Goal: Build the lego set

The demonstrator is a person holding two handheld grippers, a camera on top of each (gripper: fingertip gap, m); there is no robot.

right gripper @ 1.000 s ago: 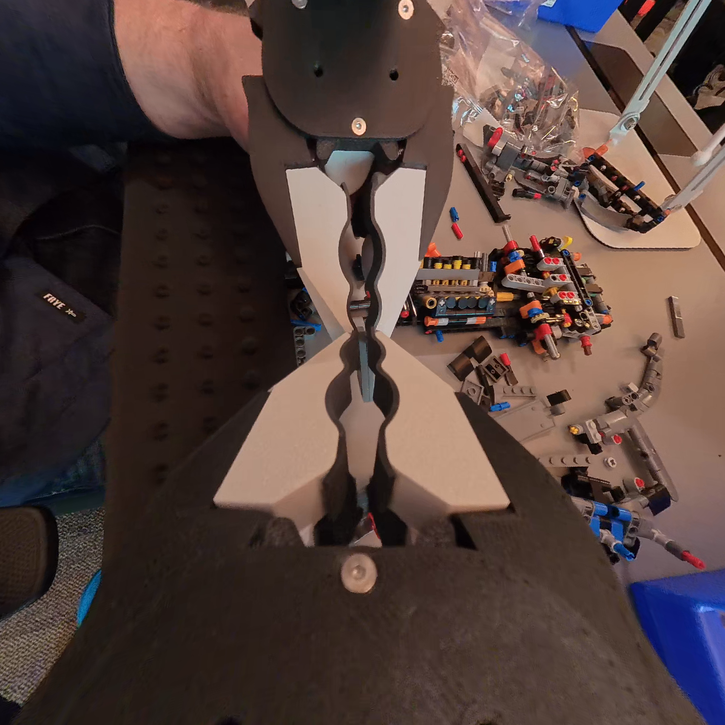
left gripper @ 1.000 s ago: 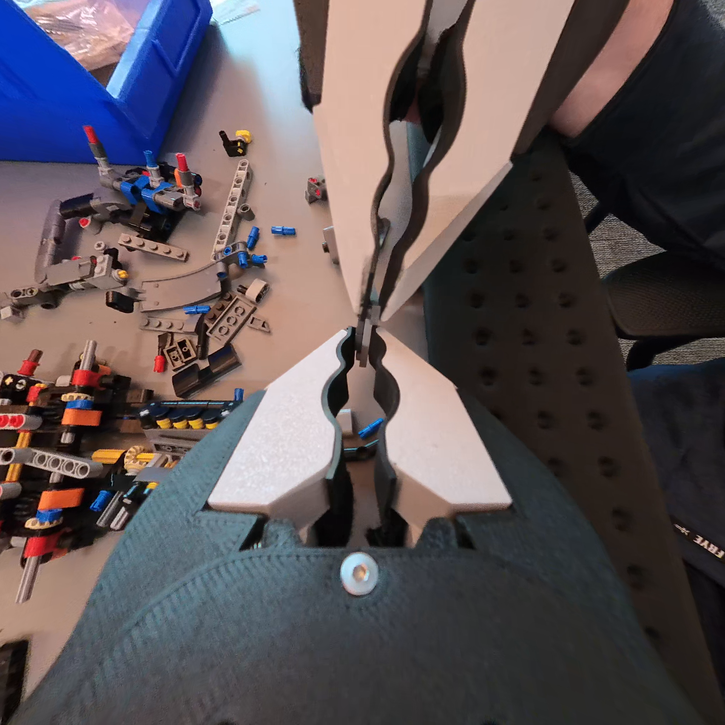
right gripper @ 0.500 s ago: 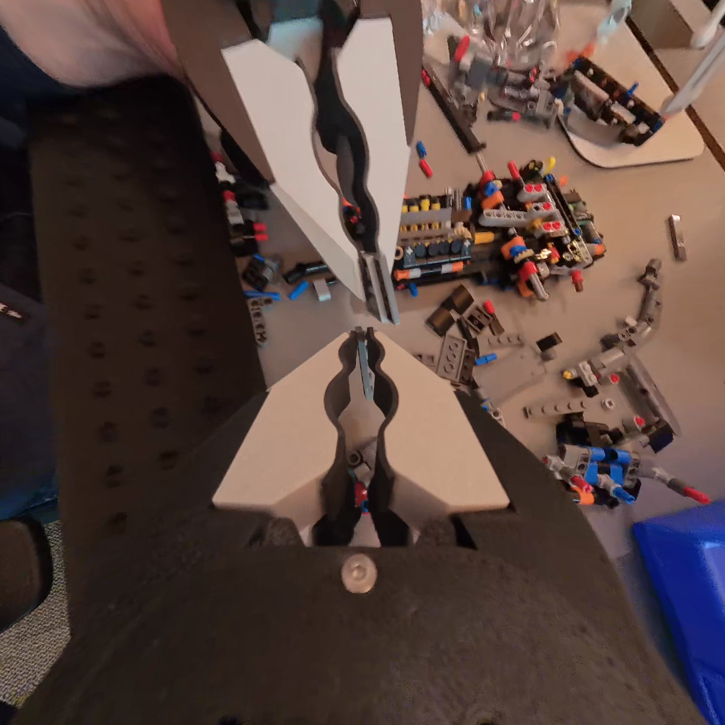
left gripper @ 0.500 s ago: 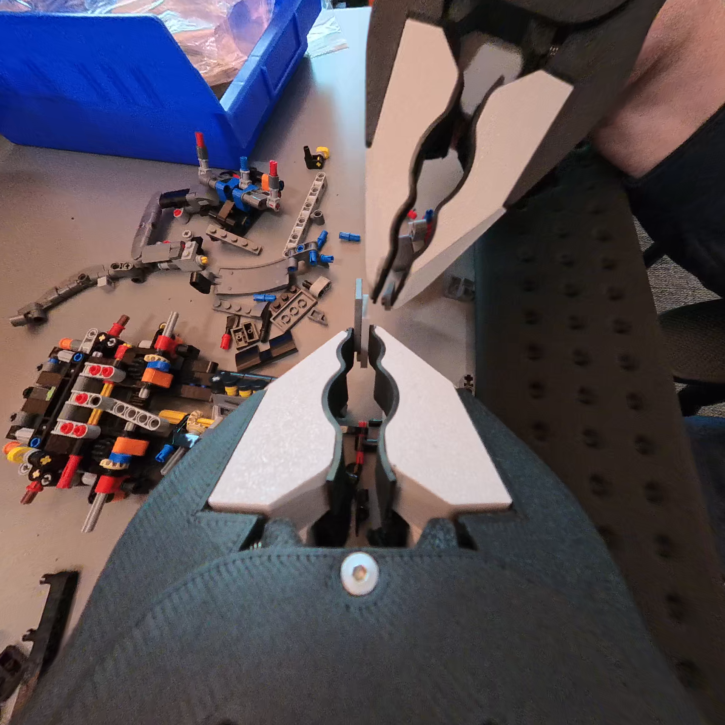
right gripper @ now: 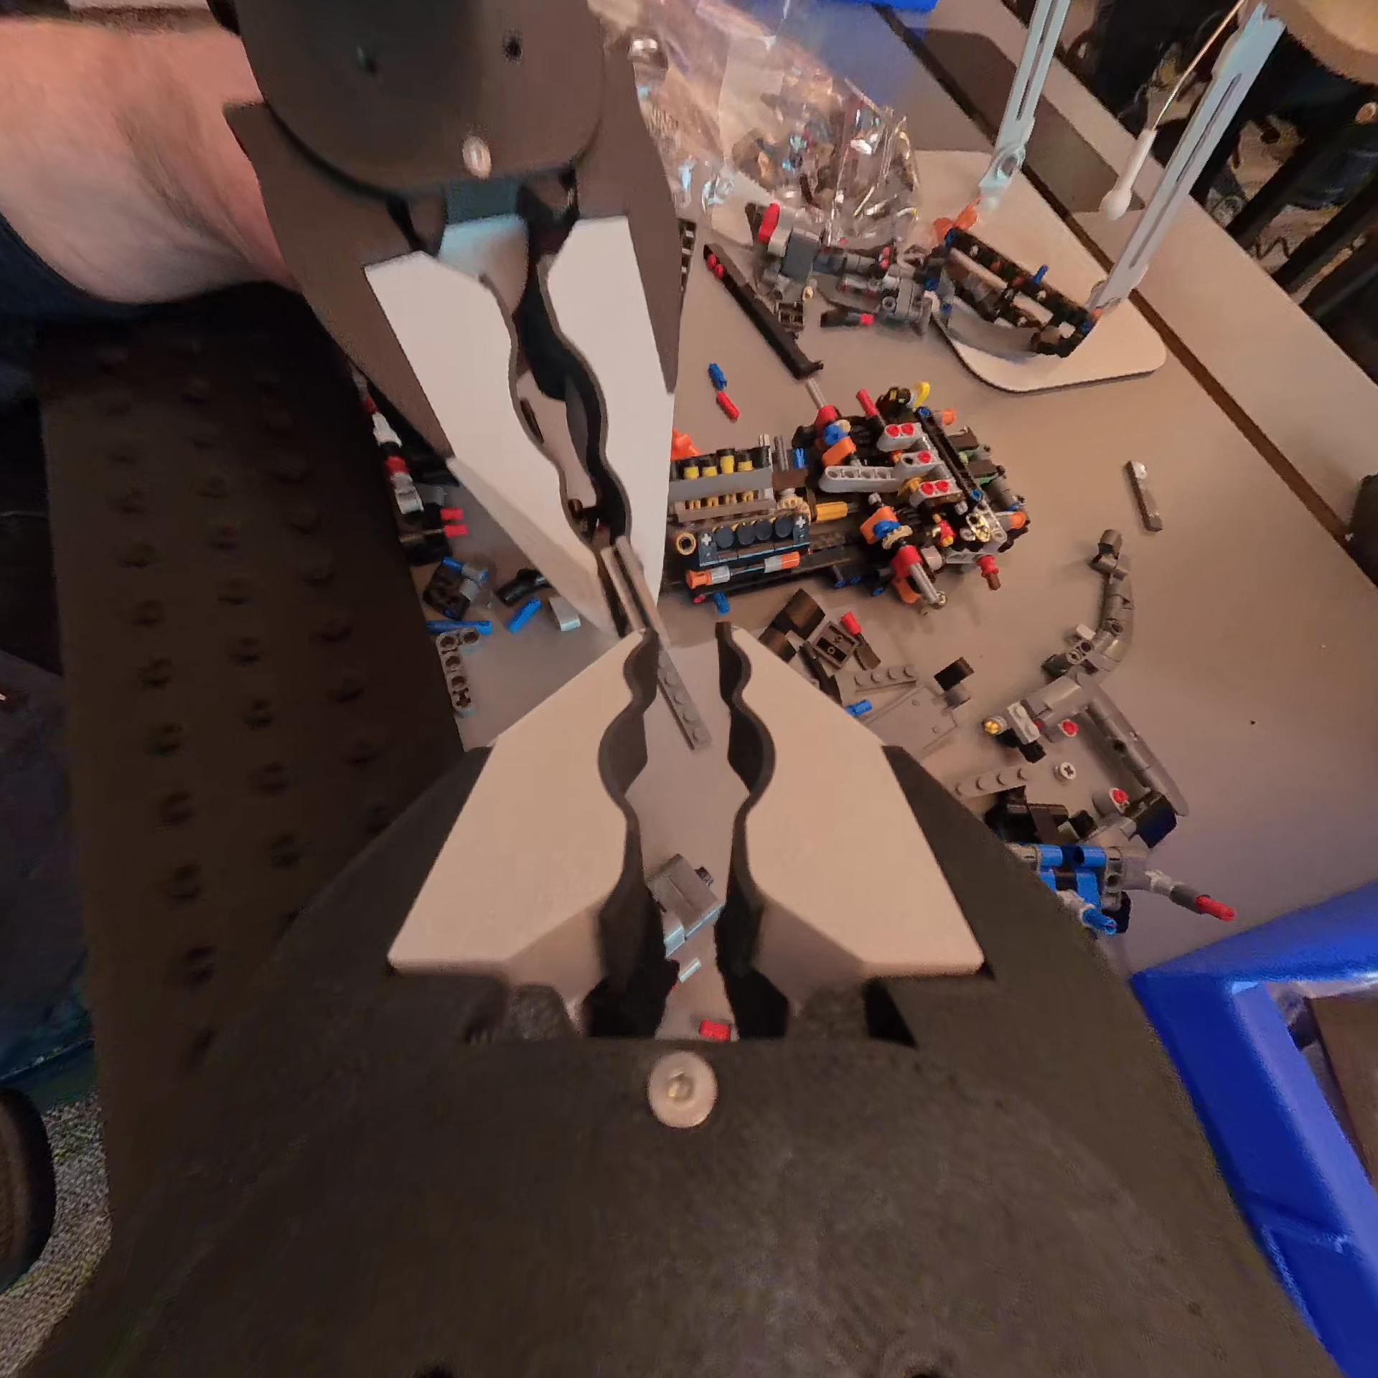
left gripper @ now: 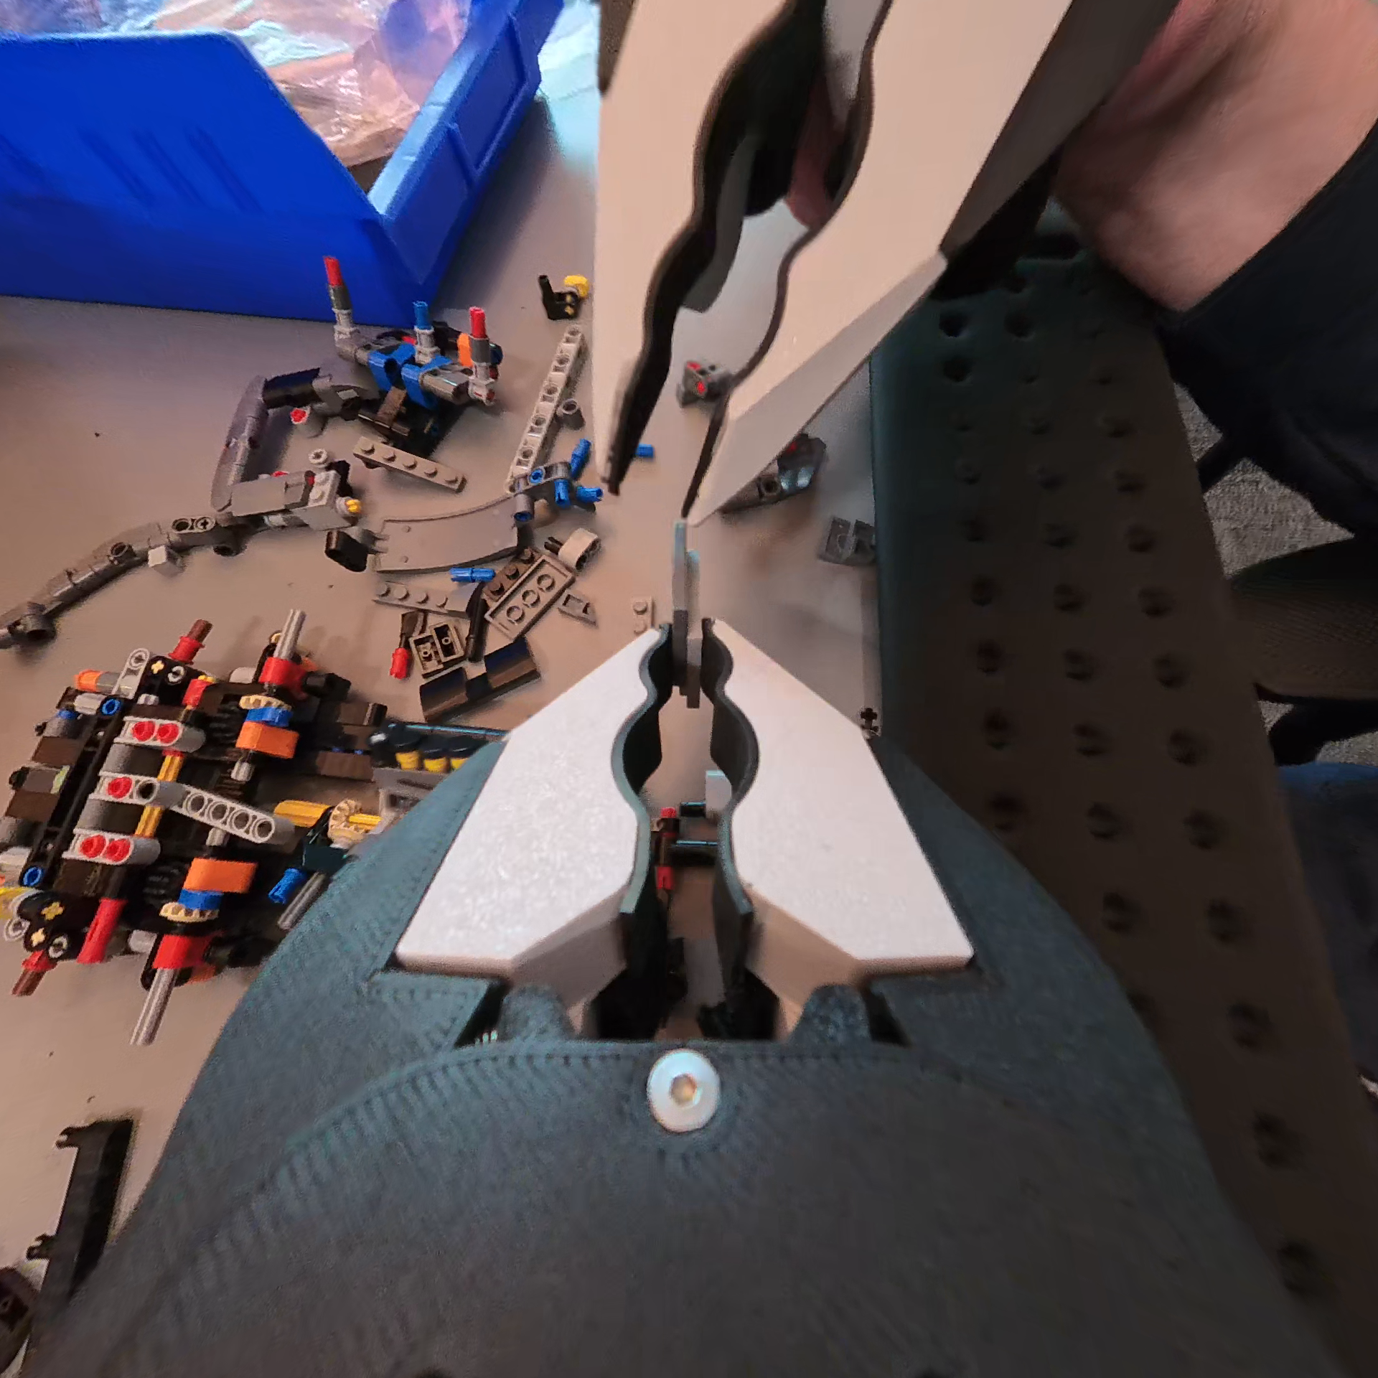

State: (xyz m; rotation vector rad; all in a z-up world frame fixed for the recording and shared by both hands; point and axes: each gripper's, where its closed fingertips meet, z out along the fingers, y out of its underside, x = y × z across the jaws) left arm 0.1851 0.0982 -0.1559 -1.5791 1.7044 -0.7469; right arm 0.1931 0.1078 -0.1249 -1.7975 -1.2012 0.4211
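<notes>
Left tool [left gripper: 684, 634] clamped tight on one thin grey plate [left gripper: 682, 589], edge up, over the tabletop [left gripper: 112, 388]; right tool [right gripper: 680, 637] just past the plate, tips parted, gripping nothing; one big lego assembly [left gripper: 156, 790] left of plate, one blue bin [left gripper: 186, 171] beyond

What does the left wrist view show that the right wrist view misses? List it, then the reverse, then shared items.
Left only: a small black-and-yellow piece near the blue bin. Right only: a clear bag of parts and a white stand base. Both: the bin, the colourful chassis, and the grey plate pinched by the left gripper.
</notes>
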